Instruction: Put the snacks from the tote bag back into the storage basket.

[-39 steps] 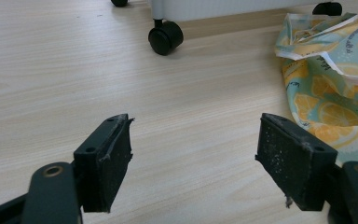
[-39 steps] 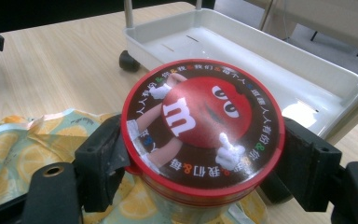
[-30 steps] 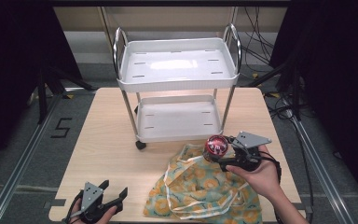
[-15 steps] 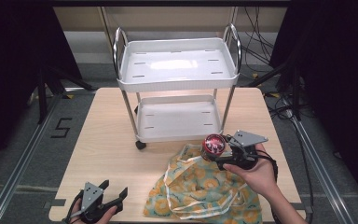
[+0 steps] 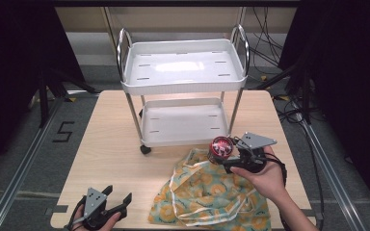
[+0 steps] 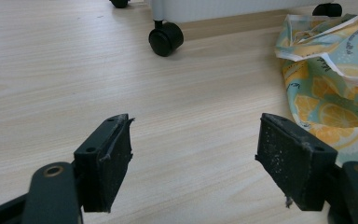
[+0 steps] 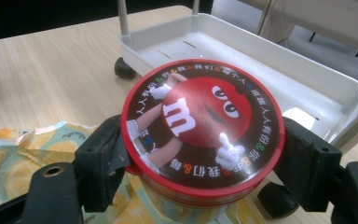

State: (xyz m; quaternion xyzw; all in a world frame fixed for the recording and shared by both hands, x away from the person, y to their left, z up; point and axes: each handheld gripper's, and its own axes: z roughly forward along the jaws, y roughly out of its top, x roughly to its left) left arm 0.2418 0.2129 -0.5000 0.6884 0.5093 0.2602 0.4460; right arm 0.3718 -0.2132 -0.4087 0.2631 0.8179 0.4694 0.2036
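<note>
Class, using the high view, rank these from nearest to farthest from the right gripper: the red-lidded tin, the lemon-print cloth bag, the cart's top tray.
1. Red-lidded tin: clamped in the jaws of the right gripper.
2. Lemon-print cloth bag: just below the gripper, on the table.
3. Cart's top tray: farthest, raised at the table's far side.

A white two-shelf metal cart (image 5: pixel 183 72) on black castors is standing on a pale wooden table (image 5: pixel 106 159), beside a crumpled lemon-print fabric bag (image 5: pixel 212 197) lying near it.
</note>
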